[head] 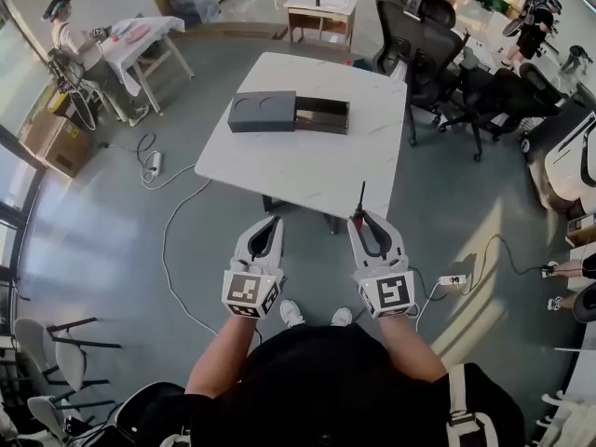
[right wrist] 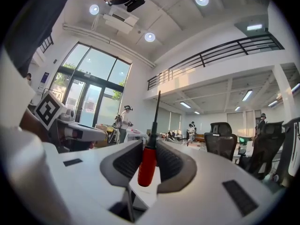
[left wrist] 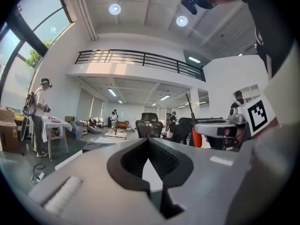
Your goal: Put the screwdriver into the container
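My right gripper [head: 361, 218] is shut on the screwdriver [head: 361, 200]. Its red handle [right wrist: 148, 165] sits clamped between the pads, and the thin black shaft points forward and up past the fingertips. In the left gripper view the screwdriver [left wrist: 196, 136] shows at the right. The left gripper [head: 268, 222] hangs beside the right one, shut with nothing in it. Both hover over the floor, short of the white table [head: 307, 161]. On the table's far half lies the dark container [head: 289, 113], with a lidded grey section on the left and an open tray on the right.
Black office chairs [head: 424, 54] stand to the table's right. Cables [head: 172, 240] and a power strip [head: 452, 280] lie on the floor. A person [head: 67, 31] stands by a covered table [head: 140, 37] at the back left. A wooden table [head: 319, 12] is behind.
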`<state>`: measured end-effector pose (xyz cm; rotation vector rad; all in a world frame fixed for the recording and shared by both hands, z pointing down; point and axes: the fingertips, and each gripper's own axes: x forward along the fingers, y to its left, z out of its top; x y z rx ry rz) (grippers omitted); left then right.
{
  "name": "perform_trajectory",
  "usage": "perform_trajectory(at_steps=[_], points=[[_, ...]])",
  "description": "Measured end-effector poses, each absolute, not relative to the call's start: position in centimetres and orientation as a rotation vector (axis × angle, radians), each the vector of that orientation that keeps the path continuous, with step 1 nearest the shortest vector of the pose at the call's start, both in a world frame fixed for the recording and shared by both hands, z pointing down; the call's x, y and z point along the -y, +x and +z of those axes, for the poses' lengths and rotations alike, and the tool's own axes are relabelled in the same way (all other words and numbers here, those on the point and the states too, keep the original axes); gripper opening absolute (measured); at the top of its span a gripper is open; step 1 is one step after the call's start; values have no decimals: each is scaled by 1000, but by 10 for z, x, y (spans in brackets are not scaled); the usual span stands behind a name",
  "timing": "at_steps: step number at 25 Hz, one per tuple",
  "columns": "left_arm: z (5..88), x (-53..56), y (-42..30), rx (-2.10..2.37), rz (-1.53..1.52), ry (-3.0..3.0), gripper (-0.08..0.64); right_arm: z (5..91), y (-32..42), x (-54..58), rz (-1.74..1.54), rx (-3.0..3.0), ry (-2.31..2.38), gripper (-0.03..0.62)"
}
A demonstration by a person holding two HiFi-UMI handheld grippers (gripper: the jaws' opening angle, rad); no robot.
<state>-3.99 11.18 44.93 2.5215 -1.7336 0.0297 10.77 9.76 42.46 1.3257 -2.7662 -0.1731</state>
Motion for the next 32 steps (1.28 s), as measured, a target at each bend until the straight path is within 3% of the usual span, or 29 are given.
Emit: perform_trajectory(at_steps=[16, 32], points=[[456, -103, -107, 1782, 12, 2478, 5, 429, 53, -84, -178, 2728, 1344, 95], [468, -29, -107, 1729, 43, 2481, 5, 446, 57, -10, -183, 2658, 1366, 95]])
